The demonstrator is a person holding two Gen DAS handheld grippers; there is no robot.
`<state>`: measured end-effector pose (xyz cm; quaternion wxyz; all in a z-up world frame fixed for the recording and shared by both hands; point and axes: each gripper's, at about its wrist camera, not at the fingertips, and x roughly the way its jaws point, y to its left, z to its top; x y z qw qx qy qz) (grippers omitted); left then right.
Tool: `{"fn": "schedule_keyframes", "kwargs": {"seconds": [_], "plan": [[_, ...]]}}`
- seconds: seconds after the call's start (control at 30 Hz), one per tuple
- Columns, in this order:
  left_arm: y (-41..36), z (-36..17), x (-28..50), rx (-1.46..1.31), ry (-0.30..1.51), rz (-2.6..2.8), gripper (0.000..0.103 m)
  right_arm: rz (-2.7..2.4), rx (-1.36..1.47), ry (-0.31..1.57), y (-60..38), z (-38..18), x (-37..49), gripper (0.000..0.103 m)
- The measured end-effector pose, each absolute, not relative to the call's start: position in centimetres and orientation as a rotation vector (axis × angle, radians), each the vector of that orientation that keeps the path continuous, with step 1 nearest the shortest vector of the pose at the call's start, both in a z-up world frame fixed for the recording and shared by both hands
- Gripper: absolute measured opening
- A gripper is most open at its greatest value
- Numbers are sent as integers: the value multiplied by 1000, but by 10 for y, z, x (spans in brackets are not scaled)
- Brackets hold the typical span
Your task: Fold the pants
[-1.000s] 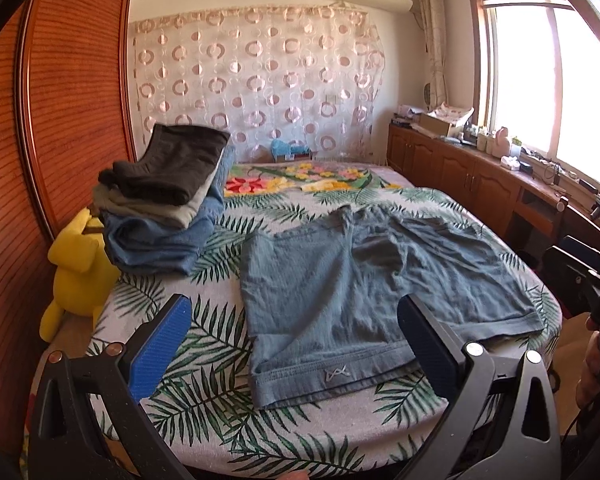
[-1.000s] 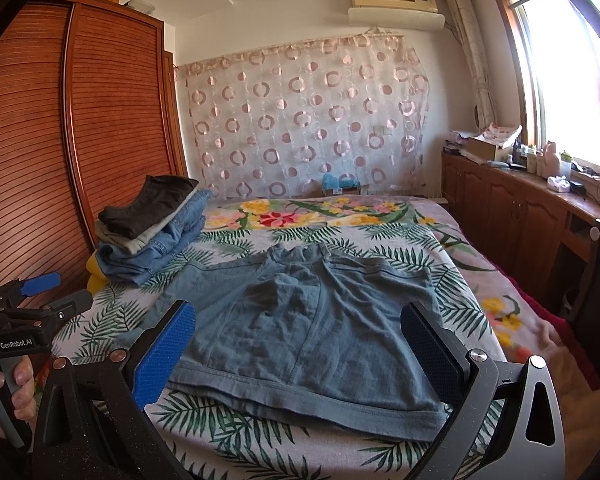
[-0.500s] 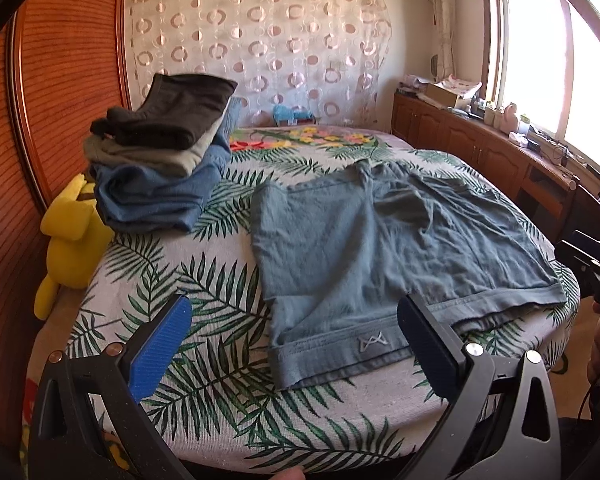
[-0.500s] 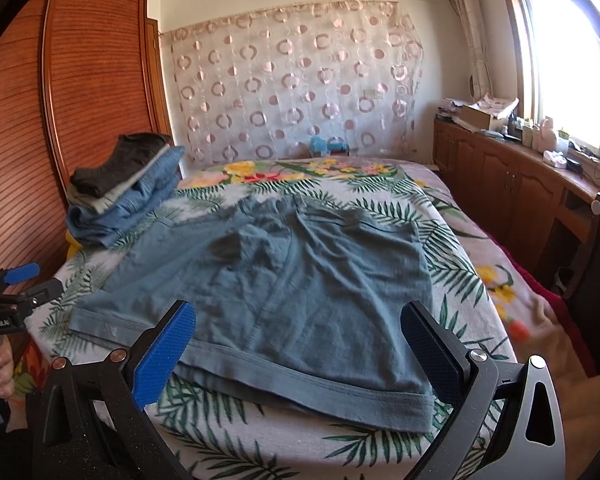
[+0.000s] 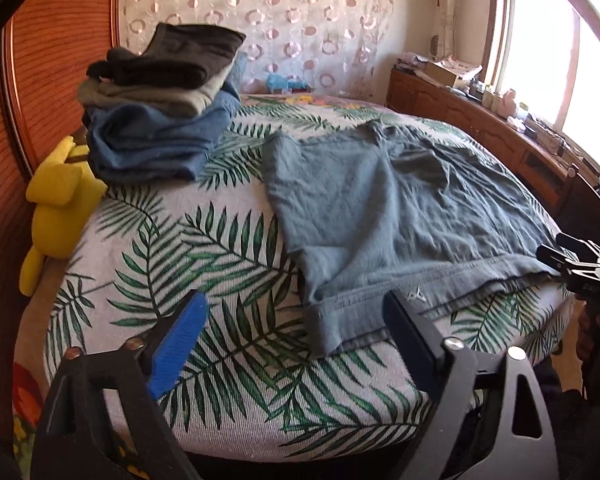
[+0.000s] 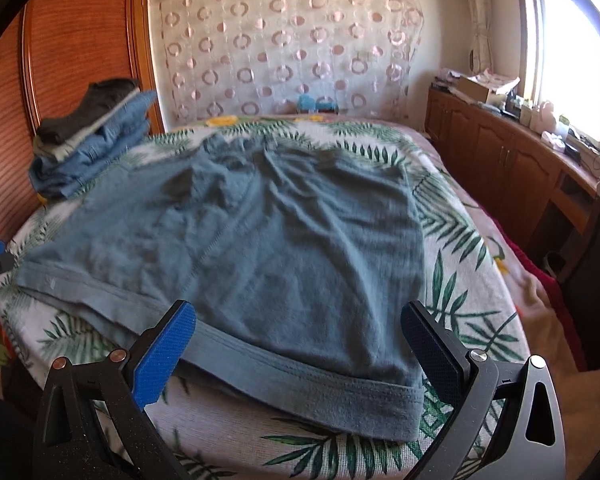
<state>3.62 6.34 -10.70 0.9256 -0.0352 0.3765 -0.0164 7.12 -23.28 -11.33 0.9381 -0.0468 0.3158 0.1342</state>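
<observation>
Blue-grey pants (image 5: 388, 208) lie spread flat on the leaf-print bed cover (image 5: 204, 264), their hem toward me. My left gripper (image 5: 296, 332) hovers low over the near left hem corner. Its jaws are closing, the corner lies between them, and the pads do not press on it. In the right wrist view the pants (image 6: 260, 240) fill the middle. My right gripper (image 6: 296, 344) stands open over the near hem toward its right corner, pads apart from the cloth. The right gripper (image 5: 576, 264) also shows at the left wrist view's right edge.
A stack of folded clothes (image 5: 160, 112) sits at the bed's far left, also seen as the stack (image 6: 88, 140). A yellow plush toy (image 5: 56, 208) is wedged between bed and wooden wardrobe (image 5: 52, 60). A wooden cabinet (image 6: 520, 168) runs under the window on the right.
Both grippers have come lower and closer to the pants' near hem. The left gripper's fingers have drawn nearer to each other; the right gripper's stay wide.
</observation>
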Motion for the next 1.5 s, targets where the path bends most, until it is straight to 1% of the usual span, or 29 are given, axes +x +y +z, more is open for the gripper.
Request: {"fn": "schedule_keyframes", "kwargs": {"seconds": [0.07,0.1,0.27,0.3,0.33,0.37,0.5,0.67,0.7,0.77,0.8,0.87,0.93,1.2,1.5], "plan": [[64,-110,35,-84,787,-55,73,273,-99,660,-233,-111,67,102],[65,-111,35,-95,794,-74,71,274,-98,666,-234,-109,67,102],[64,-119,30,-125,820,-128,45,285,-89,669,-238,-98,57,102],[64,-121,30,-124,826,-133,43,286,-88,668,-238,-95,53,102],[63,-122,30,-125,830,-136,38,287,-89,667,-238,-94,53,102],[62,-123,30,-125,836,-139,36,288,-91,666,-239,-92,51,102],[62,-123,31,-119,834,-137,36,305,-83,662,-249,-87,44,102],[60,-123,34,-100,831,-130,36,309,-84,647,-254,-95,41,102],[60,-123,35,-96,831,-132,34,309,-86,648,-254,-95,42,102],[59,-123,36,-94,833,-143,24,317,-92,653,-253,-98,45,102],[57,-122,37,-88,835,-146,20,318,-94,654,-249,-99,51,102],[56,-119,39,-85,830,-154,10,323,-94,655,-249,-101,51,102],[54,-111,40,-99,814,-179,9,324,-95,657,-248,-101,55,102],[24,-64,44,-50,720,-277,7,316,-100,677,-239,-96,72,102],[-19,-34,64,11,665,-381,7,312,-105,679,-240,-93,78,102]]}}
